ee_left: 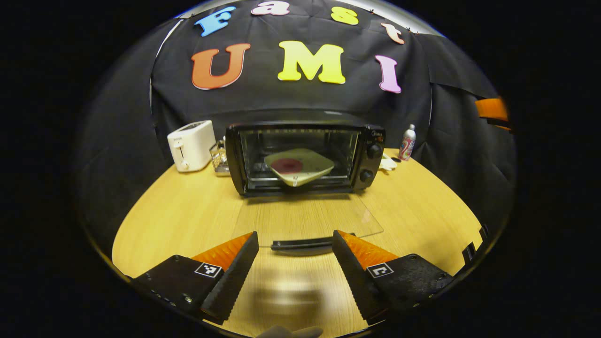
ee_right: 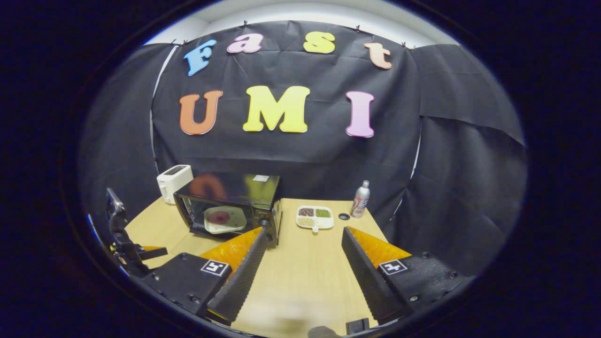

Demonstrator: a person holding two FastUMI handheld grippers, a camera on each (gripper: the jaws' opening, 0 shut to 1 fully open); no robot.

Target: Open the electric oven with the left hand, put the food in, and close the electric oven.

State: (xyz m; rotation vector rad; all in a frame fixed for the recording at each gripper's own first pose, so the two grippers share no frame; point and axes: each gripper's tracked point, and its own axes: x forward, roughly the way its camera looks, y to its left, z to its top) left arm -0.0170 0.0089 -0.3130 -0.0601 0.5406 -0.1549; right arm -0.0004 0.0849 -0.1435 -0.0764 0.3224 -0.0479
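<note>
Left hand-held gripper (ee_left: 295,263) sits lowest and nearest, fingers spread wide with nothing between them, lined up just short of the door handle (ee_left: 303,244). Oven door (ee_left: 307,213) lies folded flat on the tabletop (ee_left: 178,220), glass down, handle toward the camera. Electric oven (ee_left: 305,157) stands at 12 o'clock, cavity open. Inside on the rack: a pale square plate (ee_left: 299,166) with a dark red round of food (ee_left: 287,165) on it, one corner poking toward the opening.

Judgement: food looks loaded, so closing is what's left. To do it well, come in level under the handle bar, pinch or hook it at mid-length, then swing up in an arc about the hinge; don't push straight forward or the oven may slide. Check the plate corner clears the door first.

Right hand-held gripper (ee_right: 300,267) also wide apart and holding nothing, hanging back above the tabletop with the oven at its 11 o'clock.

Other containers: divided white dish (ee_right: 315,217) at 1 o'clock of the oven, compartments hold dark, green and tan bits. Bottle (ee_left: 407,142) upright beyond it. White toaster (ee_left: 191,145) at the oven's 9 o'clock, a small clear container (ee_left: 219,158) between them, contents unclear.
</note>
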